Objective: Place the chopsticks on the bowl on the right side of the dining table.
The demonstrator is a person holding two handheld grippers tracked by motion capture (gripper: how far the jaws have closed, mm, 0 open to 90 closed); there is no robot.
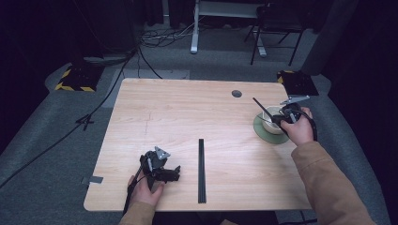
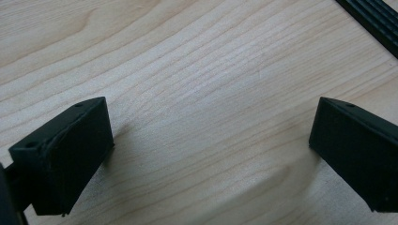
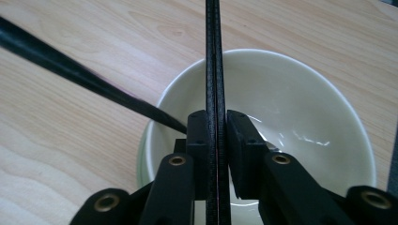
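The right gripper [image 1: 280, 118] sits over a pale bowl [image 3: 300, 117] near the table's [image 1: 187, 108] right edge, its jaws narrowed on 1 thin black stick [image 3: 214, 70] that rises straight between the pads. A 2nd black stick [image 3: 84, 77] leans into the bowl from the side. The bowl stands on a green plate [image 1: 263, 133]. The left gripper [image 1: 165, 174] rests near the front edge with its jaws wide and only bare wood between them. A black strip [image 1: 201, 171] lies between the 2 hands, and broad open tabletop stretches toward the far edge.
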